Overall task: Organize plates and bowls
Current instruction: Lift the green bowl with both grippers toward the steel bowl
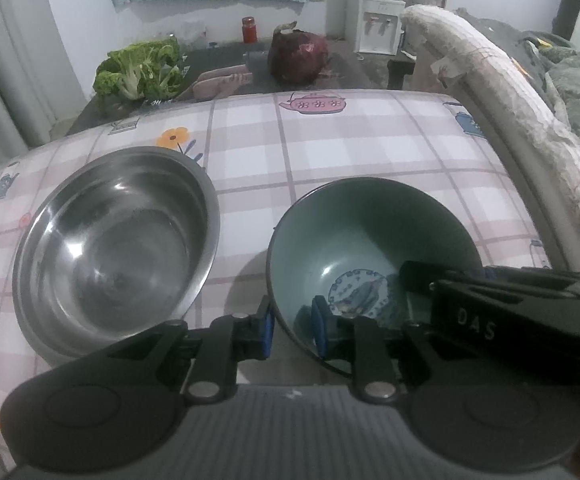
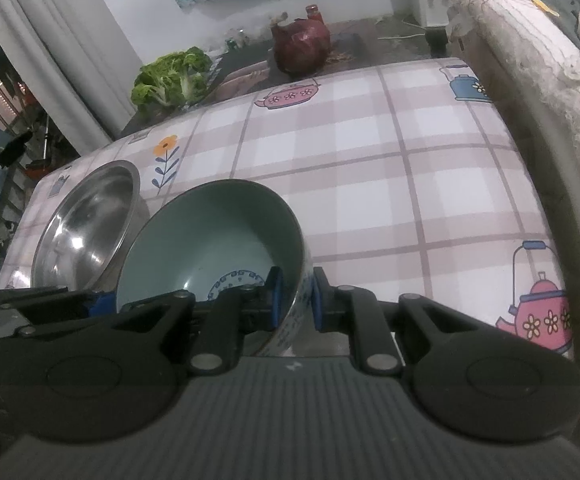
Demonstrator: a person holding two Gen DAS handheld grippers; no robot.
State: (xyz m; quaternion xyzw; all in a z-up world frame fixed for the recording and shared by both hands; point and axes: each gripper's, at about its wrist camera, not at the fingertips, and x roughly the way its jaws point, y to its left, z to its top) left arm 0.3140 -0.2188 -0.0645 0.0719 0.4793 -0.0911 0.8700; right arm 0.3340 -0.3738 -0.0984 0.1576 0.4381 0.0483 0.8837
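My left gripper (image 1: 291,330) straddles the near-left rim of the ceramic bowl (image 1: 369,240), one blue pad (image 1: 266,330) outside the wall and the other inside; its jaws look closed on the thin wall, though I cannot be sure the pads press it. My right gripper (image 2: 294,302) pinches the same bowl's right wall between its blue pads (image 2: 277,300), closed on it. The bowl is glossy teal inside, with a round blue print at the bottom and a blue-patterned white outside. Just to its left sits a shiny stainless steel bowl (image 1: 118,240), round and shallow, on the checked, teapot-printed tabletop (image 2: 389,184).
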